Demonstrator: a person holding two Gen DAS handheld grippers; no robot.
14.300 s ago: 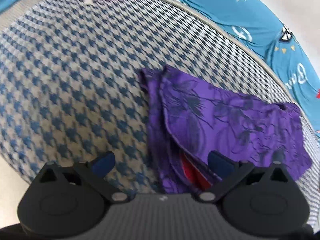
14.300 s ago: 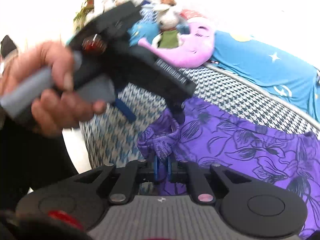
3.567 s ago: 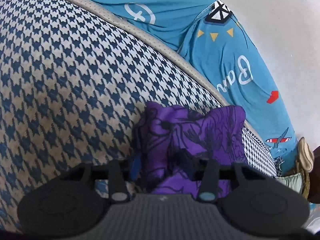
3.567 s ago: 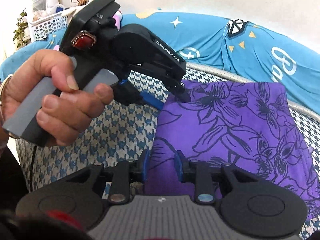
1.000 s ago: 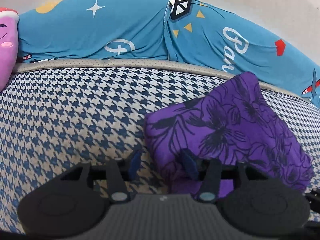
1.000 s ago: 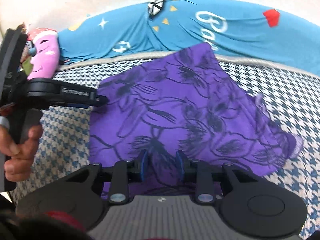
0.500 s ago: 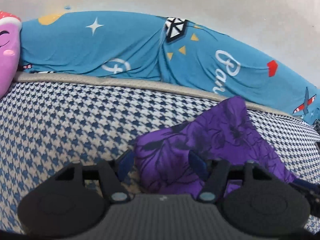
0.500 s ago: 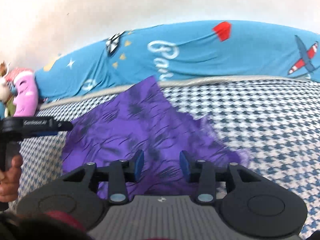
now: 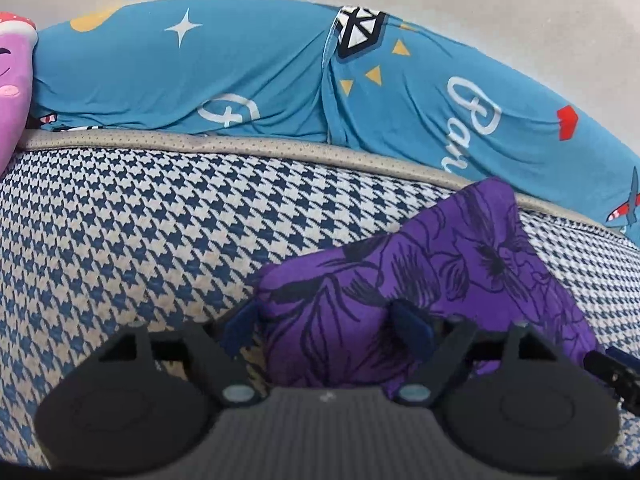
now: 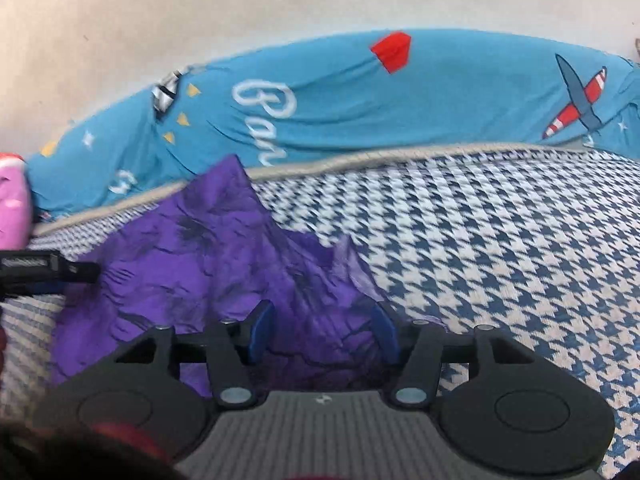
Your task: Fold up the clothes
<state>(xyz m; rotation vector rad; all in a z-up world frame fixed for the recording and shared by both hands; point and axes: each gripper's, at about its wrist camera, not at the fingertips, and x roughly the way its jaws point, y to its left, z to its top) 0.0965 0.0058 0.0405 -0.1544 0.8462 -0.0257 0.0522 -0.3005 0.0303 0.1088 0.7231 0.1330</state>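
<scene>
A folded purple garment with dark flower print (image 9: 452,276) lies on the houndstooth seat cushion (image 9: 140,240). My left gripper (image 9: 326,330) is open, its blue fingers either side of the garment's near left corner. In the right wrist view the same garment (image 10: 208,264) lies in a rumpled stack, and my right gripper (image 10: 322,334) is open over its near right edge. The left gripper's tip (image 10: 48,268) shows at that view's left edge, and the right gripper's tip (image 9: 612,372) shows at the left wrist view's right edge.
A blue printed cover (image 9: 248,80) drapes the sofa back behind the cushion; it also shows in the right wrist view (image 10: 360,112). A pink plush toy (image 9: 12,92) sits at the far left. A pale wall (image 10: 200,8) rises behind.
Both grippers have opened wider and let the garment go. It now rests folded on the cushion. The right gripper has swung right and pulled back a little.
</scene>
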